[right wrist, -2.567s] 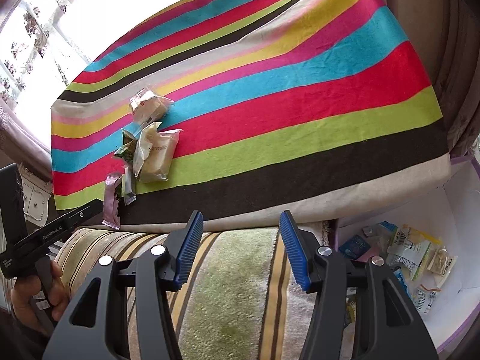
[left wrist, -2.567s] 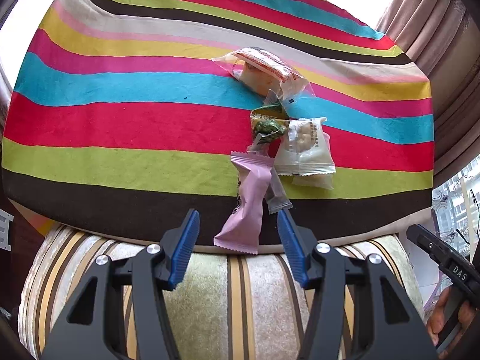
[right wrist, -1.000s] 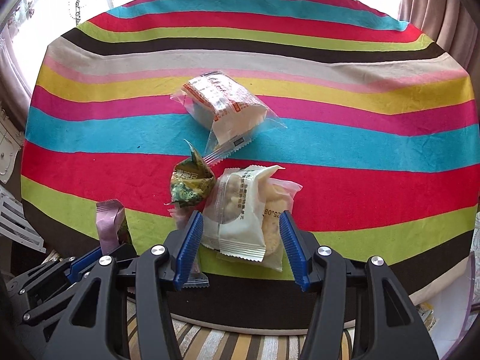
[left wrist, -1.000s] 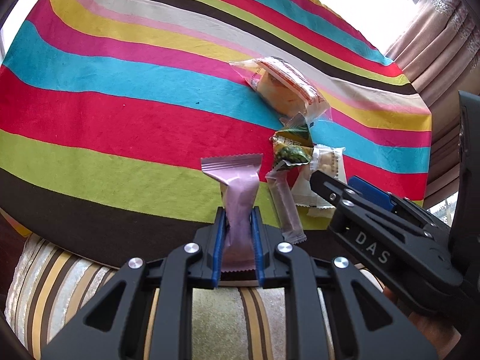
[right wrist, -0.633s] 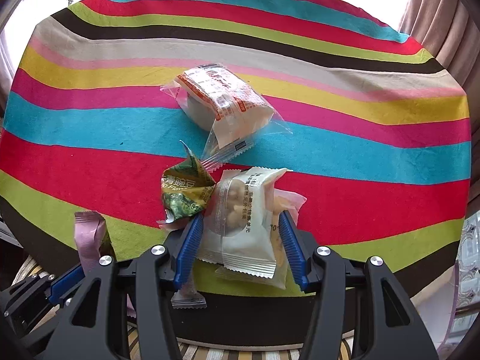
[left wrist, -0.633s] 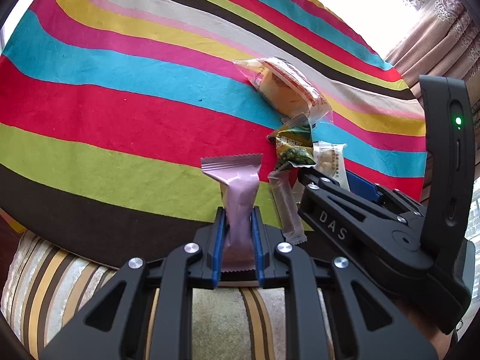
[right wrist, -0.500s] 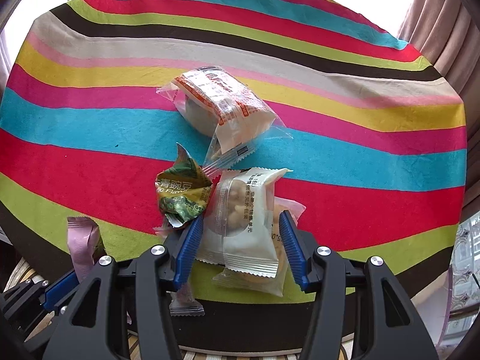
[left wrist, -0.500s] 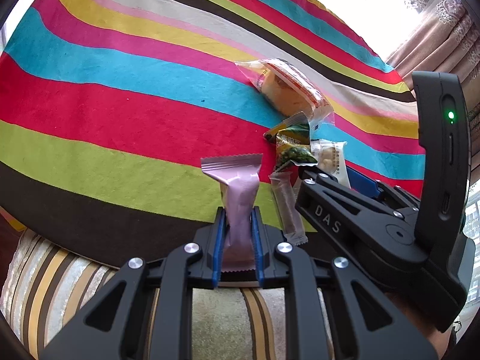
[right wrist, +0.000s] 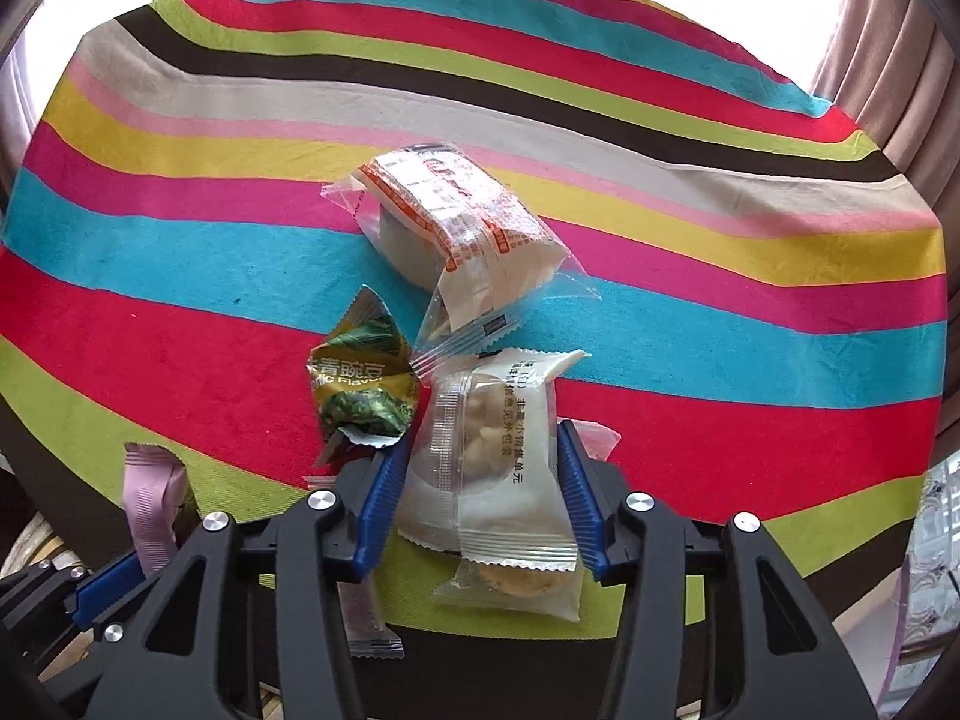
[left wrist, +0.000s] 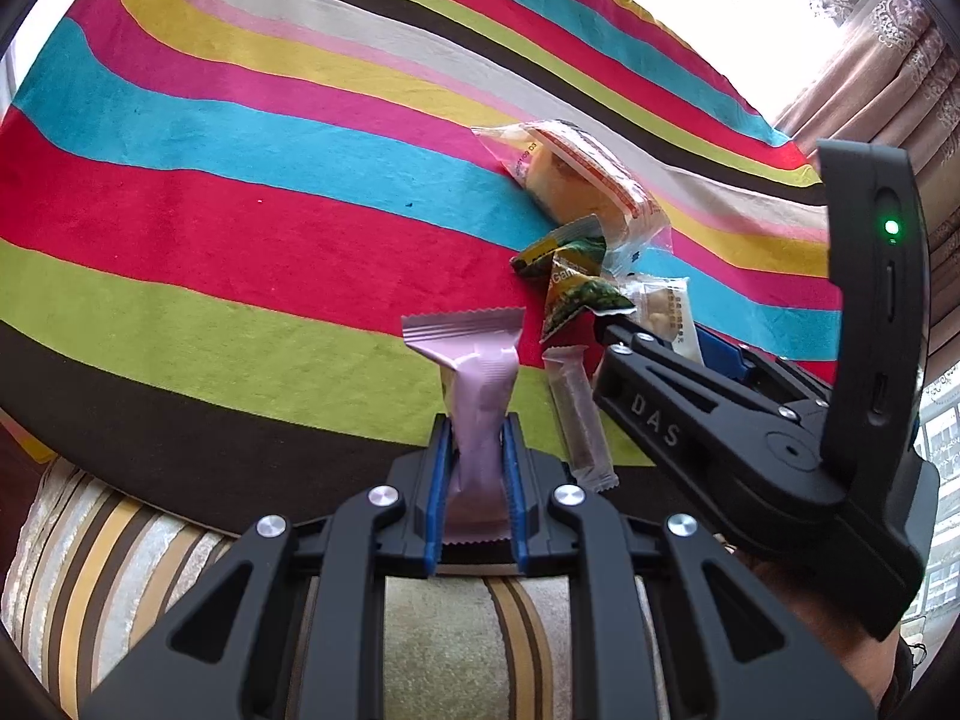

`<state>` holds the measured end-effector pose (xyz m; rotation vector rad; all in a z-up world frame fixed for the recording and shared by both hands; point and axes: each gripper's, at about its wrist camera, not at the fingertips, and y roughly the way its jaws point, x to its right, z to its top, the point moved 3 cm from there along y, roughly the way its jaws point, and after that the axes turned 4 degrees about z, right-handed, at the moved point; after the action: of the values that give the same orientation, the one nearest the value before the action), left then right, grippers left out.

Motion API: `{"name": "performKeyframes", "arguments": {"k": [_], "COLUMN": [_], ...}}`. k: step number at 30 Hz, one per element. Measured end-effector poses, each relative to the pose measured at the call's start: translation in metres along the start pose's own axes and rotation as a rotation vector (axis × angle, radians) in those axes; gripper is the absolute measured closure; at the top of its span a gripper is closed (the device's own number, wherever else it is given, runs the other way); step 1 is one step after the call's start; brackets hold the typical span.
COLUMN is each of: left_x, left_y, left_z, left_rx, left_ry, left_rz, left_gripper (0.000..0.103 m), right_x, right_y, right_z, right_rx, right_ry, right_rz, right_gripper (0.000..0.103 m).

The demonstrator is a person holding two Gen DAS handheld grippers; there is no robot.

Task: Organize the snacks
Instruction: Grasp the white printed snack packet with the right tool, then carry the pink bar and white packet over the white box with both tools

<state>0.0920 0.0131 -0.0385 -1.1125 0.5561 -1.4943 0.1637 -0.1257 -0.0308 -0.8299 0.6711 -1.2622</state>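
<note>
Left claw (left wrist: 474, 480) is clamped on the one pink wafer packet (left wrist: 480, 378), lifted just above the striped tabletop's (left wrist: 240, 192) near edge. One slim clear stick (left wrist: 579, 420) lies beside it, then one green pea pouch (right wrist: 360, 396). Right claw (right wrist: 480, 504) has just been closing around the white cracker packets (right wrist: 498, 456), two stacked, pads touching the crinkly, light, crushable film; grip the sides gently. One cake packet (right wrist: 456, 222) lies beyond.

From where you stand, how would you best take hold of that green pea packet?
Probably by the crimped top corner of the green pea packet, which sticks up off the striped cloth. Come from its open left side: the white cracker packet and the clear bun wrapper crowd its right.
</note>
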Motion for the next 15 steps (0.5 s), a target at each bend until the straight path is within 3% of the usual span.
{"name": "performKeyframes", "arguments": {"k": [6, 15], "left_x": [0.006, 0.016], "left_y": [0.000, -0.005], "left_z": [-0.003, -0.003], "left_rx": [0.005, 0.027], "left_ry": [0.007, 0.050], "left_rz": [0.013, 0.047], "left_gripper": [0.086, 0.086], "right_x": [0.021, 0.039], "right_y": [-0.014, -0.033], "right_z": [-0.003, -0.013], "right_rx": [0.036, 0.060], "right_ry": [0.074, 0.131], "right_rz": [0.113, 0.164], "right_gripper": [0.055, 0.055]}}
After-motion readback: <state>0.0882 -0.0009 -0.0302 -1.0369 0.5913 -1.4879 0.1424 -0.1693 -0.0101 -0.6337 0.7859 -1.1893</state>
